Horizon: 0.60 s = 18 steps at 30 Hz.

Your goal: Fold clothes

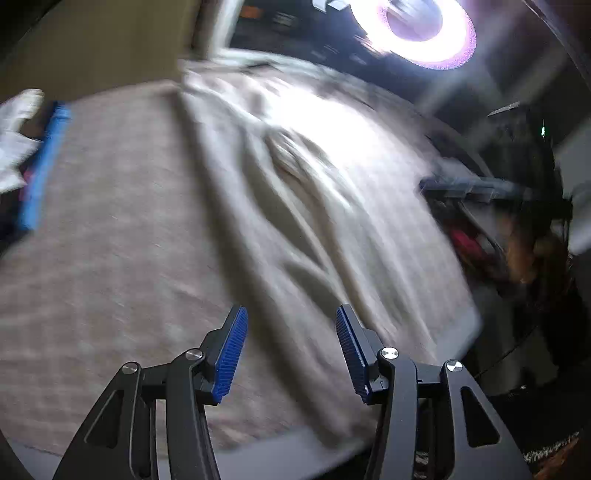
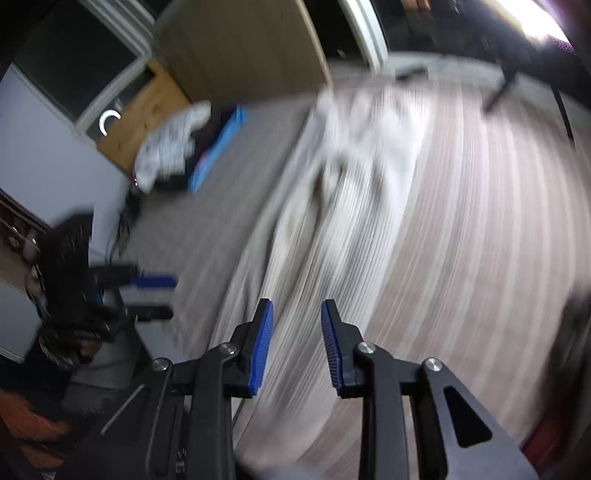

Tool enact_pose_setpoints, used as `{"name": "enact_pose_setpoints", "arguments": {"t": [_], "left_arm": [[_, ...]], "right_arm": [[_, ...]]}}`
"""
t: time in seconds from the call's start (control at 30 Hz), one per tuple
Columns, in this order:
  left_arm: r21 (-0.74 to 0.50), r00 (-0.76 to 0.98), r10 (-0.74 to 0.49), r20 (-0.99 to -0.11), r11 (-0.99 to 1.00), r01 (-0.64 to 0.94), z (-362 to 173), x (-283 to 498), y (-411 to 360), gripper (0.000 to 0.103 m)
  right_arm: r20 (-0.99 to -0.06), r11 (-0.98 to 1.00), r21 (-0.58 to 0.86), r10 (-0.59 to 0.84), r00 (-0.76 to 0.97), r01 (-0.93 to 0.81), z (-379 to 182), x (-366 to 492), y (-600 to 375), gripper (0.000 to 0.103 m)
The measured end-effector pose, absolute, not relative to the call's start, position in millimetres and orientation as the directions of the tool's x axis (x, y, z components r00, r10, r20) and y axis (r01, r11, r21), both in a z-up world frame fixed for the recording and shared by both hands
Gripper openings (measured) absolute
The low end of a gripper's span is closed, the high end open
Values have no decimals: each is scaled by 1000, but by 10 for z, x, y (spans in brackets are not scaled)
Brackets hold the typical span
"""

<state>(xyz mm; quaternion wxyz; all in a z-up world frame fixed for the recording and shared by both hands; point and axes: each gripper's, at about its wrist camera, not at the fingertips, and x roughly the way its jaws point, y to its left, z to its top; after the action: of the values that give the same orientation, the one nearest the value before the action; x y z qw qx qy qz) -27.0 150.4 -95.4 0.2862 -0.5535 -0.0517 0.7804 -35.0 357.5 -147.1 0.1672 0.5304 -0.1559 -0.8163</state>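
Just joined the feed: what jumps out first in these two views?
A rumpled cream cloth garment sprawls across the beige bed surface, blurred by motion. A glaring ring light burns at top right. Both blue-padded grippers, left gripper and right gripper, hover empty above the fabric.

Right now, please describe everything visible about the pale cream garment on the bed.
The pale cream fabric garment lies spread out, long and wrinkled with soft folds, on the beige-brown woven bed cover. It looks thin and light. Motion blur hides its details and type. Strong light shines on its middle. Neither pair of tongs touches it; both hang above, empty.
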Motion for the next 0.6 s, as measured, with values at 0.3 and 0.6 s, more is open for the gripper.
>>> {"name": "enact_pose_setpoints", "arguments": {"t": [0.3,0.6], "left_arm": [[-312,-121,433,-893,-791,-526,-1437,265,1971,47],[-355,-153,426,-892,-868,-346,-1585,282,1843,49]], "right_arm": [[-830,-876,474,-410,-377,-91,-2012,496,3279,27],[-846,-889,409,-286,-449,-206,-2117,716,3573,46]]}}
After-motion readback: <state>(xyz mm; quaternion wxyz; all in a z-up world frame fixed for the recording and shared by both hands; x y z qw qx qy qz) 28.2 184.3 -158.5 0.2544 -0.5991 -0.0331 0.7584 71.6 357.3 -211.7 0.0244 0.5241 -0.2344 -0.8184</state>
